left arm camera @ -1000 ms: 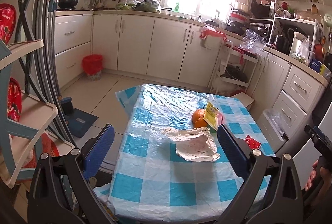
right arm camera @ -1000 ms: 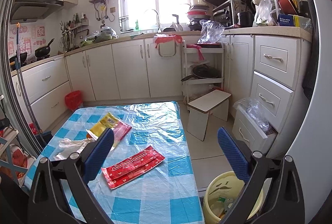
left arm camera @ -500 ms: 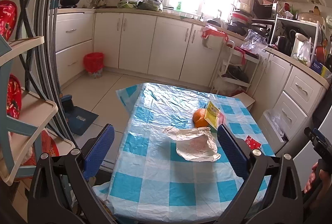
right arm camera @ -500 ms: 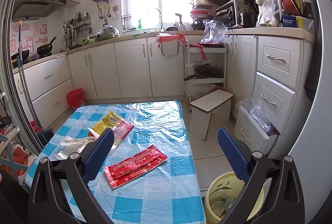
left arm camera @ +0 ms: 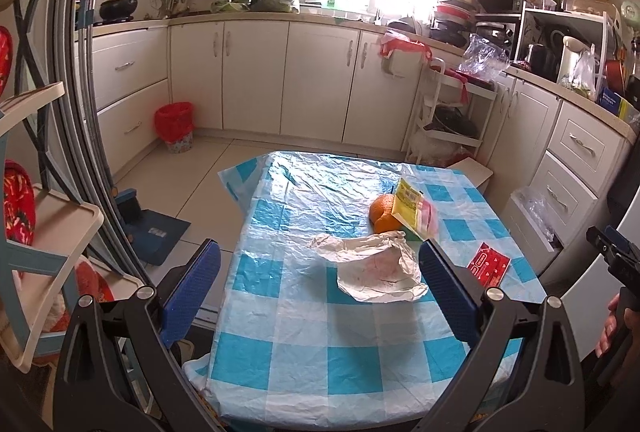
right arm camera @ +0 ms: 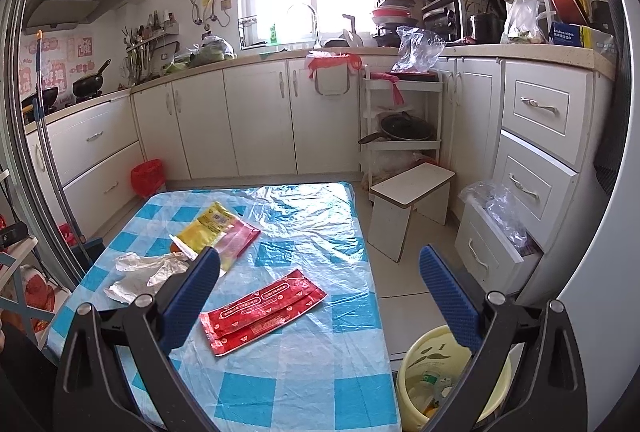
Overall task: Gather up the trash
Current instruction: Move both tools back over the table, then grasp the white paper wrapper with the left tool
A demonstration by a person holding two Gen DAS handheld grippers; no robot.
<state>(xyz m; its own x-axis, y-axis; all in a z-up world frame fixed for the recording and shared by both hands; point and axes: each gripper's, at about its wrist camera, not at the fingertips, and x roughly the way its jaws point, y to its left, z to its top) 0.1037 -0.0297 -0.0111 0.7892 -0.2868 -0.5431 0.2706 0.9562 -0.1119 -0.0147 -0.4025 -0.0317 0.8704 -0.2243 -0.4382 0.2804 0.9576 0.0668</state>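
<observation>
A low table with a blue-and-white checked cloth [left arm camera: 304, 328] [right arm camera: 280, 384] holds the trash. A crumpled white paper wrapper [left arm camera: 376, 266] [right arm camera: 140, 270] lies mid-table, an orange [left arm camera: 382, 212] behind it, and a yellow-and-pink packet [left arm camera: 412, 206] [right arm camera: 218, 230] leans on the orange. A red wrapper [right arm camera: 262, 306] [left arm camera: 489, 263] lies flat near the table's right side. My left gripper [left arm camera: 320, 288] hovers open above the near edge, the paper wrapper ahead between its pads. My right gripper [right arm camera: 320, 296] is open above the red wrapper. A yellow bin [right arm camera: 430, 372] with trash sits on the floor by the table.
White kitchen cabinets [left arm camera: 256, 72] run along the back and right walls. A red-lined bin [left arm camera: 175, 126] stands in the far corner, a white stool [right arm camera: 412, 208] and an open drawer with plastic [right arm camera: 496, 232] to the right, shelving [left arm camera: 44, 232] to the left. A hand [left arm camera: 612, 324] shows at right.
Both grippers have drifted slightly, with the views tilting a little upward and the table shifting in frame. Nothing on the table has moved, and both grippers stay open.
</observation>
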